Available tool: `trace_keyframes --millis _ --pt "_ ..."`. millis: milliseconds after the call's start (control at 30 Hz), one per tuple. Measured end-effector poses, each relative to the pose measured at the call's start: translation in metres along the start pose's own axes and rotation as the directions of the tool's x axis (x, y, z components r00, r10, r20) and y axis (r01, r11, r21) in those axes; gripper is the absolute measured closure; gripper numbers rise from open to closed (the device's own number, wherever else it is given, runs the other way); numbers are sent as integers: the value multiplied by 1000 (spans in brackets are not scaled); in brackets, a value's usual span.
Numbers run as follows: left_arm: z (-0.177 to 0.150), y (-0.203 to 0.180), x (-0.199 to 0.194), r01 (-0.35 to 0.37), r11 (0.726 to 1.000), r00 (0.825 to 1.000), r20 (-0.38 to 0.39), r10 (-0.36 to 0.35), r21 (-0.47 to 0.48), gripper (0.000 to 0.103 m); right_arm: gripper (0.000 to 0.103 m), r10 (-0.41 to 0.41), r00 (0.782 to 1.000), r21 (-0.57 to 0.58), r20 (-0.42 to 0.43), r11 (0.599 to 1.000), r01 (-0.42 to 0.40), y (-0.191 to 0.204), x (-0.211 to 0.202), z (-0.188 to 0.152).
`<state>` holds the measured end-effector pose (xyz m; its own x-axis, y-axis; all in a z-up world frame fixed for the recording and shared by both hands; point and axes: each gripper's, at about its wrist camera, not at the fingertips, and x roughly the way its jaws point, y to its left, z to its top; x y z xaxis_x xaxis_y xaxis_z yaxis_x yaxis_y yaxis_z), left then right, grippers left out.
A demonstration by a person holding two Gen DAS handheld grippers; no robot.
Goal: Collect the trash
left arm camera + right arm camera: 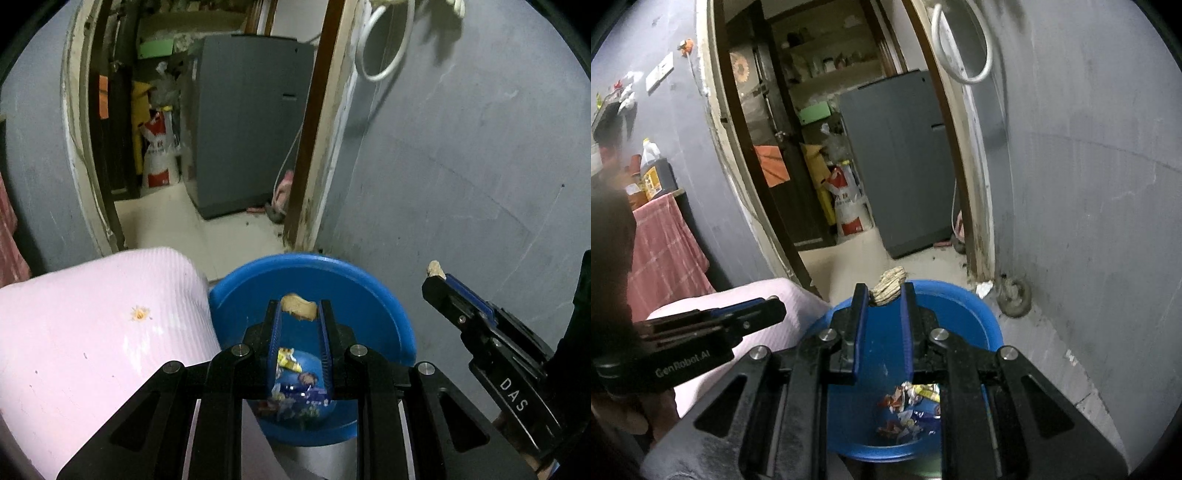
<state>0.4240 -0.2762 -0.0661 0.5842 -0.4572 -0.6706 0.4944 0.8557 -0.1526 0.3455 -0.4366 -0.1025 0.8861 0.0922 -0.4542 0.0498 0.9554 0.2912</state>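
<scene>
A blue bin (369, 295) stands on the floor by the pink bed edge; it also shows in the right wrist view (979, 314) with several wrappers (908, 410) at its bottom. My left gripper (299, 310) is shut on a tan peanut shell (299, 305) and holds it over the bin. My right gripper (884, 293) is shut on another peanut shell (888, 286) above the bin's rim. Wrappers (295, 391) lie below the left fingers. The right gripper also shows in the left wrist view (437, 275).
A pink mattress (92, 332) lies left of the bin. A grey wall (461, 166) is on the right. An open doorway leads to a grey washing machine (251, 122) and a white sack (159, 155). A paper scrap (983, 288) lies by the door frame.
</scene>
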Motion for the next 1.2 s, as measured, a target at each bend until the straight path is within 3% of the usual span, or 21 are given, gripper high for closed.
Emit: trace_keyframes --millis 367,600,700,933,1200 --pt "-12 8 28 -1 999 987 -159 -5 -37 86 85 1 992 28 -124 1000 3 -3 27 -13" --pt "-15 20 33 -11 997 979 -204 -6 -82 83 83 -24 988 23 -151 999 28 -3 32 -17" --pt "-15 23 31 -13 995 979 -201 -6 -97 68 76 -27 990 22 -141 999 31 -2 28 -17" --pt "-11 29 12 -16 992 986 -164 -4 -121 62 60 -46 994 28 -96 998 49 -2 15 -9" --pt "-5 40 -42 -33 990 999 -25 30 -140 39 35 -51 999 -39 2 998 51 20 -18 6"
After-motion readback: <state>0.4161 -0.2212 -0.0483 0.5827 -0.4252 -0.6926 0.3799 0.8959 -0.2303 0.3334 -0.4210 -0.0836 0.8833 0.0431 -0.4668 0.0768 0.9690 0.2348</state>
